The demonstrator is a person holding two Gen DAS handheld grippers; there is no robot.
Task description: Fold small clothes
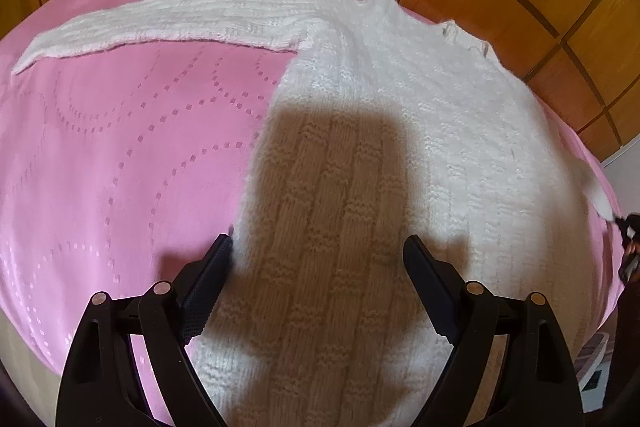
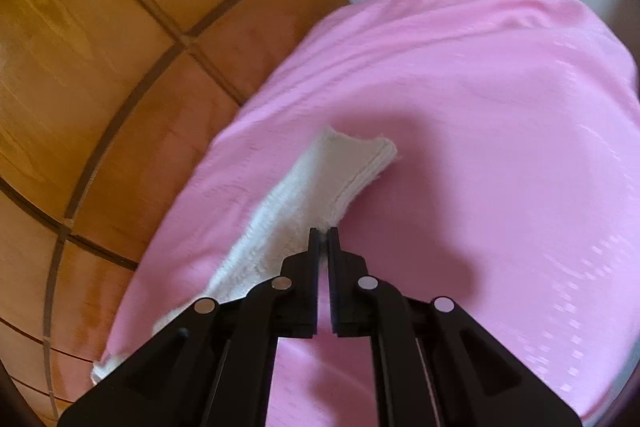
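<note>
The white knitted sweater point(image 1: 360, 131) lies flat on a pink blanket point(image 1: 120, 147), its body running from 6 o'clock toward 1 o'clock in the left wrist view and one sleeve point(image 1: 160, 23) stretched out toward 10 o'clock. The left gripper point(image 1: 318, 259) hovers over the hem with its jaws spread wide and nothing between them. The right gripper point(image 2: 323, 233) is clenched on the edge of the other sleeve point(image 2: 320, 179), whose cuff pokes out toward 1 o'clock beyond the tips.

The pinch looks shallow, taking only a thin edge of knit, so I judge the sleeve could slip free if it is pulled fast. The loose yarn could also snag or stretch. With the body unpinned, dragging the sleeve across may pull the whole sweater askew and spoil the fold.

The fingers' shadow darkens the sweater's middle. The hem is cut off by the frame edge and the left fingers. The right gripper appears only as a dark sliver at 3 o'clock in the left wrist view. The right wrist view is blurred, so how much cloth sits between the pads is hard to make out.
</note>
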